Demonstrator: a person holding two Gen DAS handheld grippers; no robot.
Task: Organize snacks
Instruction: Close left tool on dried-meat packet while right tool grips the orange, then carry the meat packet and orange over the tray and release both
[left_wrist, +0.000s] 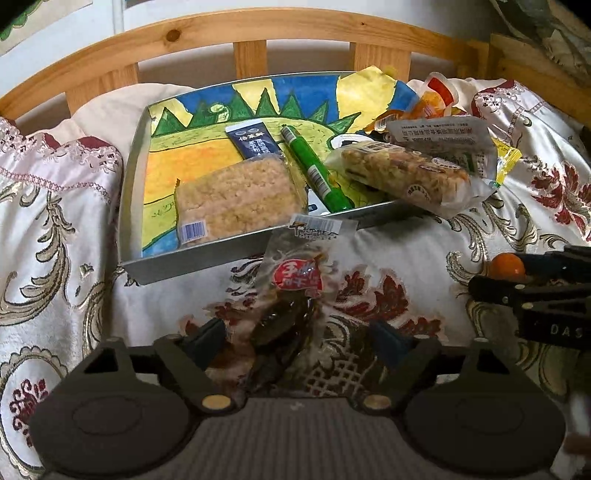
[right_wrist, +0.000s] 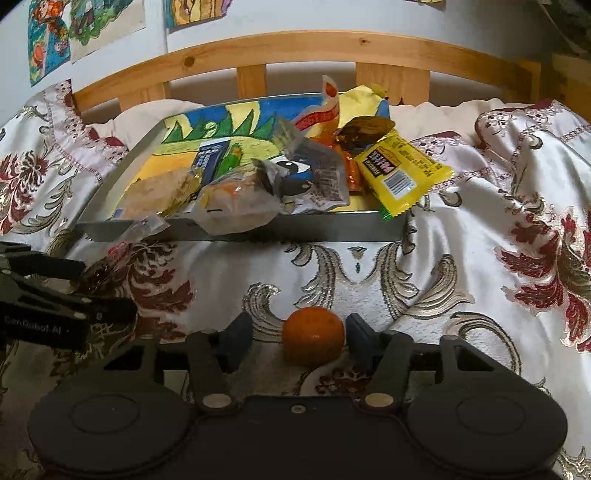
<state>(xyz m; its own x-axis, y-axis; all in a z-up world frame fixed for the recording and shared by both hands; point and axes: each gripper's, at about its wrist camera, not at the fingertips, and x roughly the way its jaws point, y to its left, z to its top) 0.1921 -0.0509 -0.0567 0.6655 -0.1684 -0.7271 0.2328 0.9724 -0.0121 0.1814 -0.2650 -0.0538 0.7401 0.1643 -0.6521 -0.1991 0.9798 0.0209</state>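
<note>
A clear snack pack (left_wrist: 295, 280) with dark contents and a red label lies on the bedspread, its top edge against the metal tray (left_wrist: 207, 254). My left gripper (left_wrist: 299, 341) stands open around the pack's lower end, and its pads are clear of the pack. A small orange (right_wrist: 314, 338) sits on the cloth between the fingers of my right gripper (right_wrist: 299, 339). The right pad is at the fruit's side and a gap shows on the left. The tray (right_wrist: 295, 229) holds several wrapped snacks on a colourful drawing.
A rice-cake pack (left_wrist: 236, 199), a green tube (left_wrist: 314, 170) and a nut bar (left_wrist: 402, 173) lie in the tray. A yellow packet (right_wrist: 402, 173) hangs over its right corner. The wooden headboard (left_wrist: 258, 29) runs behind. Rumpled patterned bedding surrounds everything.
</note>
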